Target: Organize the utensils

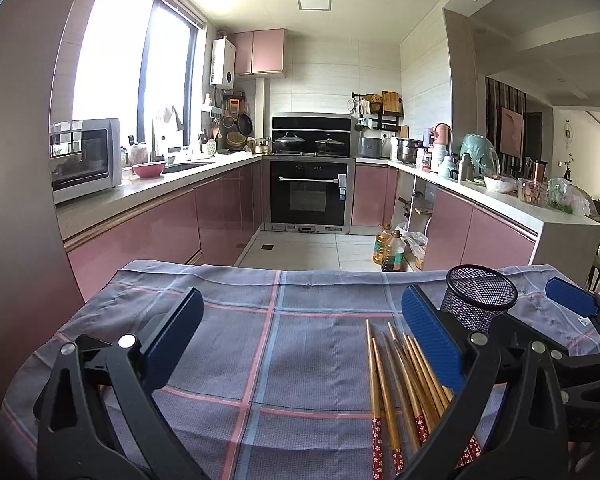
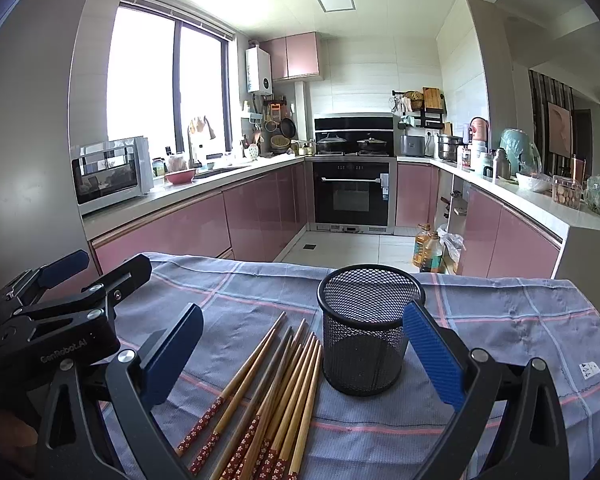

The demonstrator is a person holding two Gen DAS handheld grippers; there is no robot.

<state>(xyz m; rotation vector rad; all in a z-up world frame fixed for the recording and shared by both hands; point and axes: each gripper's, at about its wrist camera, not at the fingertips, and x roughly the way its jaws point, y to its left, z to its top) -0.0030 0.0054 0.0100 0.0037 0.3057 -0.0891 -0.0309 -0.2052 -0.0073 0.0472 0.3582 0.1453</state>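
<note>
Pink kitchen cabinets behind, and up front I've got a plaid cloth [image 2: 500,320] over the table with a loose pile of chopsticks [image 2: 276,392] lying just left of the mesh cup [image 2: 364,328], which is empty. My left gripper [image 1: 300,344] and right gripper [image 2: 304,356] both hover spread wide, nothing held. My worry: that cup looks light, so bumping it with a finger tips it, and grabbing several chopsticks together probably lets some slide out.

One black round wire-mesh cup [image 2: 366,332] stands beside roughly nine or ten bamboo chopsticks with red floral handles [image 2: 276,392]; their overlap blurs the count. Two yellow plastic oil bottles [image 2: 428,250] stand behind.
</note>
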